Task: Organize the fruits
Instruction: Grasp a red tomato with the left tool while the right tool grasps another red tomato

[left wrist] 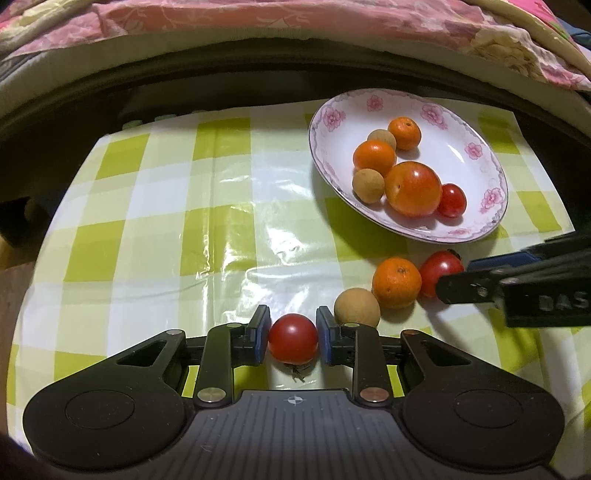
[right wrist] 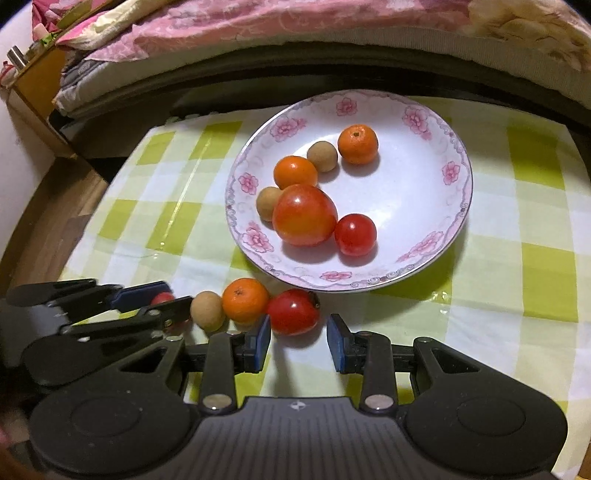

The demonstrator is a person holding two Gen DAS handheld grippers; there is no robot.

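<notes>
- Left tongs [left wrist: 292,339] clamp a small red tomato [left wrist: 293,338] near the surface's front edge.
- Right tongs [right wrist: 299,341] stand apart before another tomato [right wrist: 293,312].
- Green-checked plastic cloth [left wrist: 166,221] covers the surface.
- Floral plate [right wrist: 424,258] holds six fruits.
- Beyond the far edge lies a pink floral quilt [right wrist: 258,22].

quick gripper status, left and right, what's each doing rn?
Left gripper: closed on a small round red tomato, its blue pads against both sides.
Right gripper: open, holding nothing; a red tomato on the checked tablecloth sits at its fingertips.
</notes>
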